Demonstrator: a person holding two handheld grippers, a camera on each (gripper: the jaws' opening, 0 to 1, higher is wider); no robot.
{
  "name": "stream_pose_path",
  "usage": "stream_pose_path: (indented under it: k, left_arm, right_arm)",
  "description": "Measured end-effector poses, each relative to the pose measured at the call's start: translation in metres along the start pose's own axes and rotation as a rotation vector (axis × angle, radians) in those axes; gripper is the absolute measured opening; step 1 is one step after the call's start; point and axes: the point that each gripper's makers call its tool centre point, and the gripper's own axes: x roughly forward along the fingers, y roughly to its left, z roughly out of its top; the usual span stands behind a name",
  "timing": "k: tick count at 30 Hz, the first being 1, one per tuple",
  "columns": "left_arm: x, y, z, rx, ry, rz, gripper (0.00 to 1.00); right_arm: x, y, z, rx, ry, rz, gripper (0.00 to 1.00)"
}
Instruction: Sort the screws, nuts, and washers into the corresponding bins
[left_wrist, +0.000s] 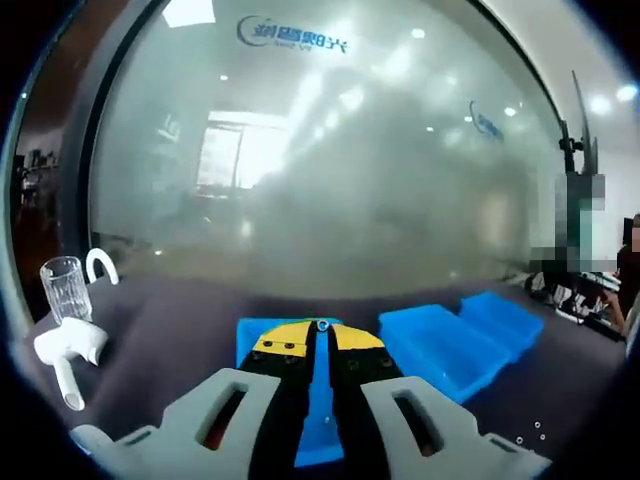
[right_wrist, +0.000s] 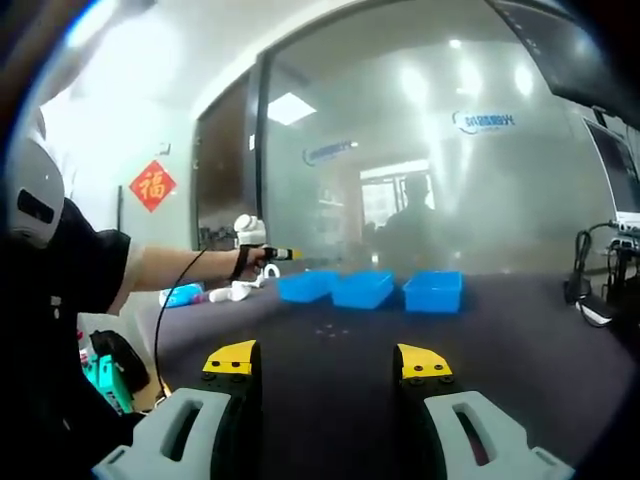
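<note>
My left gripper (left_wrist: 322, 328) is shut, with a tiny ring-like metal part (left_wrist: 322, 324) pinched at its yellow-and-black tips; I cannot tell whether it is a nut or a washer. It hovers over a blue bin (left_wrist: 318, 420). Two more blue bins (left_wrist: 440, 347) (left_wrist: 505, 318) sit to the right. In the right gripper view, my right gripper (right_wrist: 325, 362) is open and holds nothing above the dark table. Far ahead stand the three blue bins (right_wrist: 308, 286) (right_wrist: 363, 289) (right_wrist: 433, 291). The left gripper (right_wrist: 283, 254) is held out over the leftmost bin. Small loose parts (right_wrist: 335, 330) lie in front of the bins.
A clear glass (left_wrist: 65, 289) and a white object (left_wrist: 68, 350) stand at the table's left. A few small parts (left_wrist: 530, 435) lie at the lower right. The person's arm (right_wrist: 170, 265) reaches across from the left. Cables (right_wrist: 590, 280) lie at the right edge. A frosted glass wall (right_wrist: 420, 170) backs the table.
</note>
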Motion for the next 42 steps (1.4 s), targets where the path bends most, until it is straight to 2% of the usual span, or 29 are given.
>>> stream_pose_path:
  k: [3,5,7,10,16,18,21,24,25,26,27,29,32,37,42]
  left_arm:
    - [-0.002,-0.008,0.001,0.037,-0.005,-0.023,0.13]
    - [-0.001,-0.010,0.001,0.088,-0.006,-0.028,0.28]
    - [-0.001,-0.012,0.001,0.109,-0.014,-0.027,0.36]
    - [-0.006,-0.018,-0.003,0.105,-0.001,-0.044,0.35]
    - [-0.022,-0.028,-0.010,0.101,-0.020,-0.057,0.35]
    - [-0.020,-0.030,-0.011,0.096,-0.025,-0.070,0.35]
    - [-0.037,-0.041,-0.015,0.086,-0.047,-0.108,0.35]
    - [-0.059,-0.047,-0.019,0.074,-0.070,-0.118,0.35]
    - [-0.055,-0.043,-0.017,0.089,-0.076,-0.124,0.35]
    - [-0.059,-0.043,-0.016,0.102,-0.084,-0.125,0.35]
    - [-0.068,-0.043,-0.016,0.146,-0.101,-0.116,0.35]
    - [-0.086,-0.046,-0.019,0.165,-0.124,-0.103,0.34]
    - [-0.106,-0.052,-0.025,0.152,-0.127,-0.118,0.34]
    - [-0.147,-0.065,-0.028,0.178,-0.146,-0.152,0.34]
    - [-0.179,-0.071,-0.032,0.155,-0.126,-0.196,0.35]
  right_arm:
    - [0.000,0.000,0.001,0.001,-0.003,0.000,0.48]
    - [0.000,0.001,0.001,-0.001,-0.002,0.003,0.48]
    - [0.000,0.002,0.001,0.001,-0.003,0.004,0.48]
    - [-0.001,0.001,0.001,0.002,-0.006,0.003,0.48]
    - [-0.003,-0.001,0.004,-0.001,-0.017,0.000,0.48]
    - [-0.003,-0.002,0.005,-0.001,-0.019,-0.002,0.48]
    - [-0.004,-0.002,0.006,-0.007,-0.020,-0.001,0.48]
    - [-0.004,-0.003,0.008,-0.012,-0.022,0.002,0.48]
    - [-0.004,-0.003,0.009,-0.012,-0.024,0.003,0.48]
    - [-0.004,-0.004,0.010,-0.014,-0.026,0.004,0.48]
    - [-0.004,-0.005,0.010,-0.015,-0.028,0.004,0.48]
    - [-0.004,-0.006,0.011,-0.016,-0.032,0.005,0.48]
    - [-0.002,-0.006,0.013,-0.019,-0.036,0.008,0.48]
    - [0.000,-0.002,0.015,-0.027,-0.037,0.021,0.48]
    - [0.000,-0.001,0.015,-0.034,-0.035,0.025,0.48]
